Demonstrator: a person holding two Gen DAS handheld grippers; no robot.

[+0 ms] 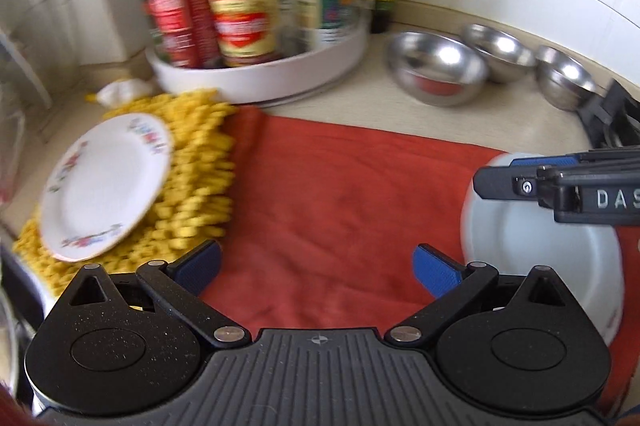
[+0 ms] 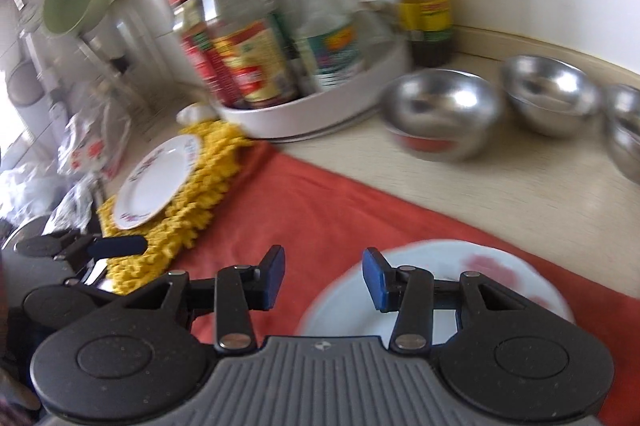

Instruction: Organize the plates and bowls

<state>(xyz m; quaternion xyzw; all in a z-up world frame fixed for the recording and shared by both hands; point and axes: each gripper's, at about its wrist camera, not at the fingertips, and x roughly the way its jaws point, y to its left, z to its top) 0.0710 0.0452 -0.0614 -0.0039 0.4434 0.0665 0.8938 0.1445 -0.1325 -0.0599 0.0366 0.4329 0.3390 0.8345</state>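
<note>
Left gripper [image 1: 316, 272] wide open, low over red cloth [image 1: 340, 202]; right gripper [image 2: 323, 276] open, empty, above white plate [image 2: 500, 266].

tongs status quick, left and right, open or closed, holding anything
Left tongs: open, empty, above the red cloth.
Right tongs: open, empty, at the near edge of the plain white round plate.

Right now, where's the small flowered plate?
The flowered plate lies on the yellow shaggy mat at the left of both wrist views, just left of the red cloth and in front of the white bottle tray.
</note>
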